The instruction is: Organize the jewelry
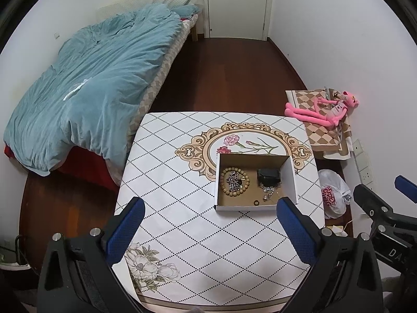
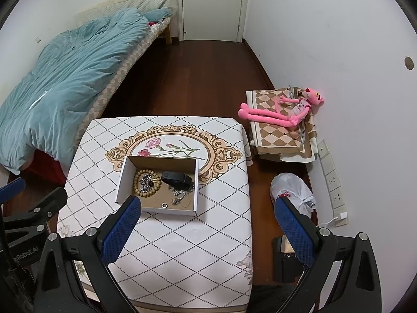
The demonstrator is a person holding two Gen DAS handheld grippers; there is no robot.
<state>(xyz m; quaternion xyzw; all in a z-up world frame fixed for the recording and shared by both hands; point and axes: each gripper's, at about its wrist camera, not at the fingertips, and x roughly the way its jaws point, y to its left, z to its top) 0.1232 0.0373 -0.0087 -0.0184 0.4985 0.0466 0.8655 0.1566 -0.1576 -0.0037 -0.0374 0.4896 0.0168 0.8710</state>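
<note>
We've got both grippers hanging above the near end of the worktop [image 1: 182, 234], which has a white diamond-pattern cloth with a floral medallion in the middle. Left gripper [image 1: 211, 210] has its fingers [image 1: 129, 230] spread wide with nothing between them, and the right gripper [image 2: 206, 208] is just as wide apart and also empty.

All the jewelry we can see sits in the open cardboard box [image 1: 291, 180], which rests on the near edge of the medallion. Inside: a wooden bead bracelet [image 1: 226, 190] on the left with a silver chain [image 1: 234, 178] piled in the middle of its loop, a black band-like thing [image 1: 268, 175] toward the back right (can't tell exactly what it is), another tangled silver chain [image 1: 269, 191] just in front of it, and a small ring [image 1: 256, 203] near the front wall. From the right wrist view our right gripper's left finger overlaps the box's front left corner, but we can't tell if it touches.

Around us: a bed with a teal duvet [image 1: 91, 86] on the left, a pink plush toy [image 2: 284, 109] lying on a checkered cloth by the right wall, a white plastic bag [image 2: 292, 190] on the floor beside the worktop, and a closed door [image 2: 212, 5] at the far end.
</note>
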